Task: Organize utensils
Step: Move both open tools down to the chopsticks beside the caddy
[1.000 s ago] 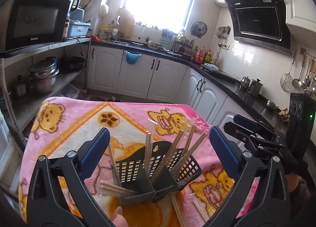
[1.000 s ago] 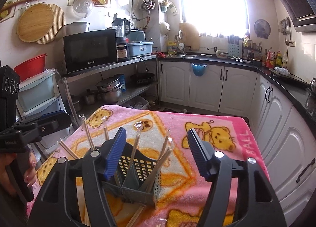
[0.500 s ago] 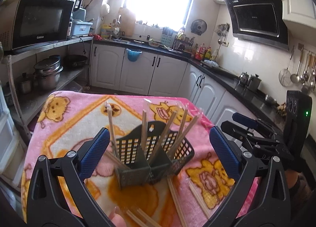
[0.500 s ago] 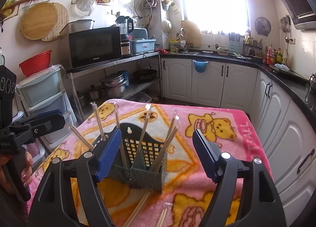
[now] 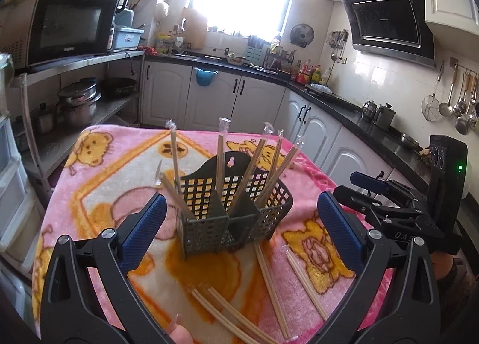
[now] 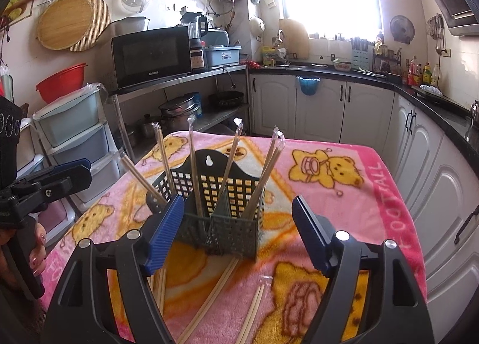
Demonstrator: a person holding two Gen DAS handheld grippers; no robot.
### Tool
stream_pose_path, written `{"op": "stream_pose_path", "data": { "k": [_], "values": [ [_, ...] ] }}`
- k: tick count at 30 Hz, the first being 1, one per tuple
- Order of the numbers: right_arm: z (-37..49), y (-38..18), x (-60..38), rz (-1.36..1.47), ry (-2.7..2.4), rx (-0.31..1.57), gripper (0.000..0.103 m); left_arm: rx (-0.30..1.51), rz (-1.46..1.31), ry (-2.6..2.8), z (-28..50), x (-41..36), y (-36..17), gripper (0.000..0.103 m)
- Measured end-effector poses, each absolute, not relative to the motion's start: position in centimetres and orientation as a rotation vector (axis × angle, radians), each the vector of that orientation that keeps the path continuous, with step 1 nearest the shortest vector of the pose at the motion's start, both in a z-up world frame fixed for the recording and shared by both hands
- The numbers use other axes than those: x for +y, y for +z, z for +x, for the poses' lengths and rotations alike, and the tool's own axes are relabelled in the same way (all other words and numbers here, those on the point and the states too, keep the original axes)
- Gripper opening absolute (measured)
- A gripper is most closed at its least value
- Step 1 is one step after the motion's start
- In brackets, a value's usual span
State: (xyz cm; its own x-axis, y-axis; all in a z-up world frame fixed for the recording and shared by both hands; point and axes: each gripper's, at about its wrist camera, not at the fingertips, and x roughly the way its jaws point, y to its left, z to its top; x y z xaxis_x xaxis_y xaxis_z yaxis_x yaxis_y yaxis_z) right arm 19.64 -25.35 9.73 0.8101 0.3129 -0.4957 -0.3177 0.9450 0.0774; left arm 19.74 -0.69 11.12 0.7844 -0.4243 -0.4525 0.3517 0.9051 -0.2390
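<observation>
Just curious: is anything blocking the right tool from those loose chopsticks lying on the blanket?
Nothing visible. The loose chopsticks lie on the blanket just ahead of the open right tool, in front of the basket.

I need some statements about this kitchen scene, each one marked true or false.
1. The dark basket stands upright on the pink blanket. True.
2. All chopsticks are inside the basket. False: several wrapped chopsticks lie on the blanket in front of it.
3. The right tongs grip a chopstick. False: they are open and empty.
4. The left tongs are open, holding nothing. True.
5. The basket is empty. False: chopsticks stand in its compartments.
</observation>
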Motion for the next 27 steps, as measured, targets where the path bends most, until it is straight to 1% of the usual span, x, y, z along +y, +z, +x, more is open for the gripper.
{"op": "stream_pose_path", "data": {
  "k": [15, 27],
  "values": [
    [17.8, 6.6, -24.4, -0.027, 0.37, 0.601, 0.072, 0.619, -0.163, -0.372, 18.2, 1.2, 6.8, 0.093],
    [18.5, 3.8, -23.0, -0.05, 0.4, 0.672, 0.072, 0.714, -0.149, -0.306, 18.8, 2.2, 2.3, 0.093]
  ]
}}
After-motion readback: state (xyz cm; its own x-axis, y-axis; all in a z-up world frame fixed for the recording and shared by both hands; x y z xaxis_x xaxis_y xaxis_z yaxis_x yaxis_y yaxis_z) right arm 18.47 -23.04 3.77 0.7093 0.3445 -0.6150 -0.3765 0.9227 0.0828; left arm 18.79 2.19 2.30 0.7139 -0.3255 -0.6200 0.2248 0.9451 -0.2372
